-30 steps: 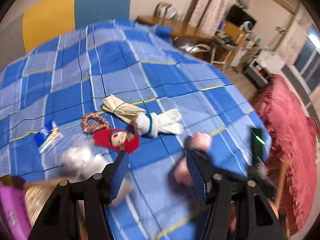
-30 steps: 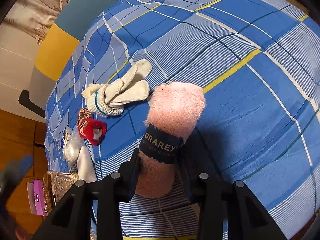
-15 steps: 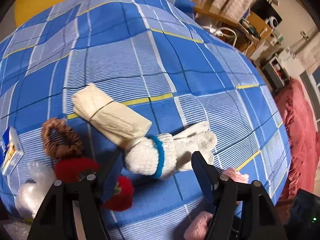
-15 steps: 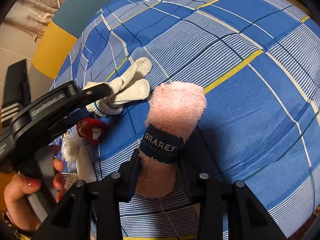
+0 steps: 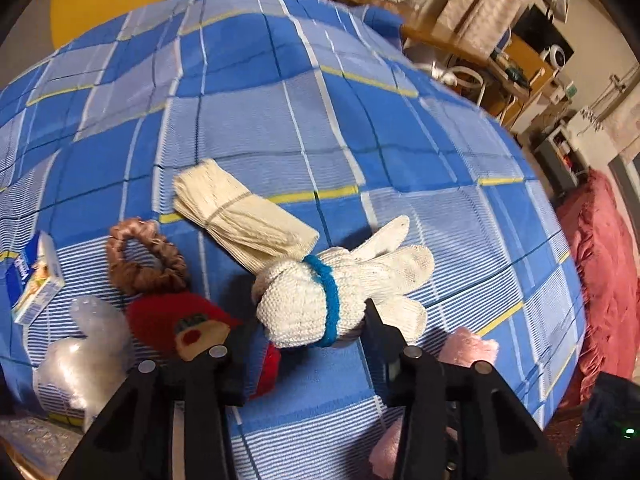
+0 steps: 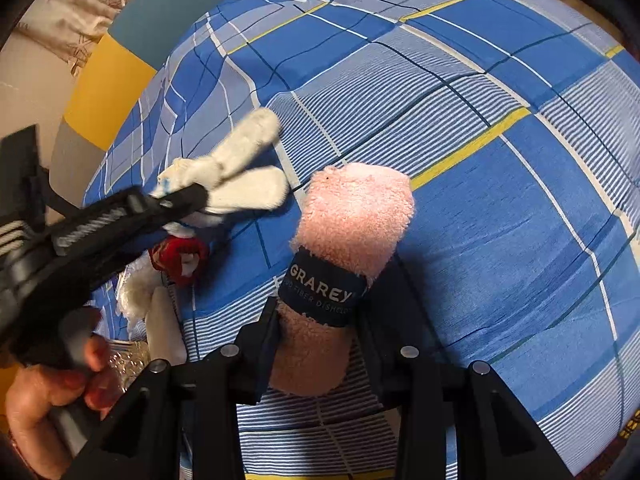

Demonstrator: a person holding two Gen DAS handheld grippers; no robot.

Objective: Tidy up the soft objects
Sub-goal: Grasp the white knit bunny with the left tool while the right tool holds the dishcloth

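My left gripper (image 5: 304, 340) is shut on the white knit glove bundle with a blue band (image 5: 320, 300), gripping its rolled cuff; it also shows in the right wrist view (image 6: 240, 176), lifted off the bed. My right gripper (image 6: 316, 336) is shut on the rolled pink dishcloth with a dark label (image 6: 344, 248), which lies on the blue plaid bedspread (image 6: 500, 220). A cream folded sock bundle (image 5: 240, 212), a brown scrunchie (image 5: 144, 256) and a red knit piece (image 5: 180, 320) lie by the left gripper.
A small blue carton (image 5: 36, 272) and a clear plastic bag (image 5: 80, 356) lie at the left. A red blanket (image 5: 604, 280) hangs beyond the bed's right edge. A desk and furniture (image 5: 500, 52) stand behind. A yellow-blue headboard (image 6: 120, 72) is at the far end.
My left gripper moved forward over the glove bundle, closed on its cuff and lifted it. My right gripper stayed put, holding the pink dishcloth.
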